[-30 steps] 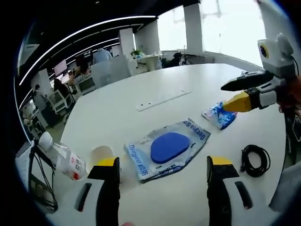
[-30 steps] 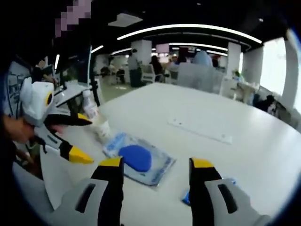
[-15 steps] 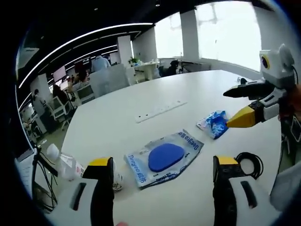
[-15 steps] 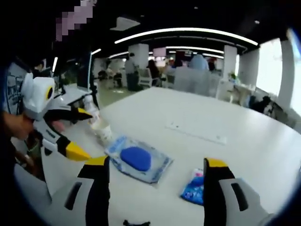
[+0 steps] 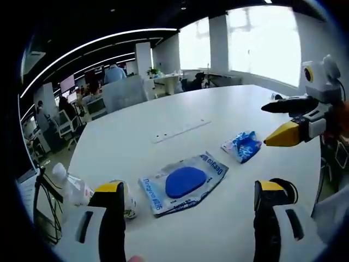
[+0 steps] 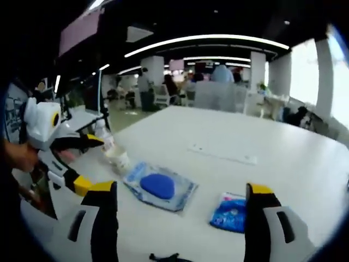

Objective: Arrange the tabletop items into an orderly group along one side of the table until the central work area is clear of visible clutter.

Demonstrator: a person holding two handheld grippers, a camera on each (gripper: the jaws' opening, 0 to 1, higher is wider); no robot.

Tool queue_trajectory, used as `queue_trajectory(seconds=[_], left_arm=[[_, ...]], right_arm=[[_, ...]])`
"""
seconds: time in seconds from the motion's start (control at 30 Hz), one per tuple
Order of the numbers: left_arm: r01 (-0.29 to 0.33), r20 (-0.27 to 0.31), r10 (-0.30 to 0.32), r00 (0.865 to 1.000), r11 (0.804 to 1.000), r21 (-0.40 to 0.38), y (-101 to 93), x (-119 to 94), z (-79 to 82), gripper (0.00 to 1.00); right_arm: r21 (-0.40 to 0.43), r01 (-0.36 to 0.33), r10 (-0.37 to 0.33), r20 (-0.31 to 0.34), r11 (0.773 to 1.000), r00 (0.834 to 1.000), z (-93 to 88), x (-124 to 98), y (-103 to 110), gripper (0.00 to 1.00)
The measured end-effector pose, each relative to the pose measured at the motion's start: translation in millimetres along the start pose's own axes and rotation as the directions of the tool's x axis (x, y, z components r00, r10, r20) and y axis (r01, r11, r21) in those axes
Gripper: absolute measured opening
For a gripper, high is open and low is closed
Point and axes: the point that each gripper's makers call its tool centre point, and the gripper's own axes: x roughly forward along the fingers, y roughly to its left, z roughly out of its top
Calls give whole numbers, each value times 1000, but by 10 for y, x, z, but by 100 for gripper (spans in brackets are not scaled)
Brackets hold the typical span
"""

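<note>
Both tools, left [image 5: 188,218] and right [image 6: 180,218], spread wide, holding nothing, above white table [image 5: 163,117]. Blue-disc pouch [image 5: 182,183] at table centre, blue packet [image 5: 241,146] toward 2 o'clock, cup [image 6: 118,159] and bottle [image 5: 71,188] toward 9.

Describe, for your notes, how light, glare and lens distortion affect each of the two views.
Left gripper view: the windows blow out to white, ceiling light strips bend into arcs, and the table edge curves. Right gripper view: darker and softer, the strips arc overhead, and a window glares at the right edge.
</note>
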Motion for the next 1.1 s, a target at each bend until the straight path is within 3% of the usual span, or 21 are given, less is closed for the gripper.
queue_trajectory(seconds=[0.67, 1.1], left_arm=[[9, 16, -9, 1000, 1000, 24, -46, -133, 47, 99], [-33, 26, 33, 999, 999, -5, -190, -140, 122, 99]], right_arm=[[-4, 40, -40, 12, 999, 999, -17, -263, -166, 97], [-17, -5, 5, 5, 1000, 1000, -107, -316, -330, 96]])
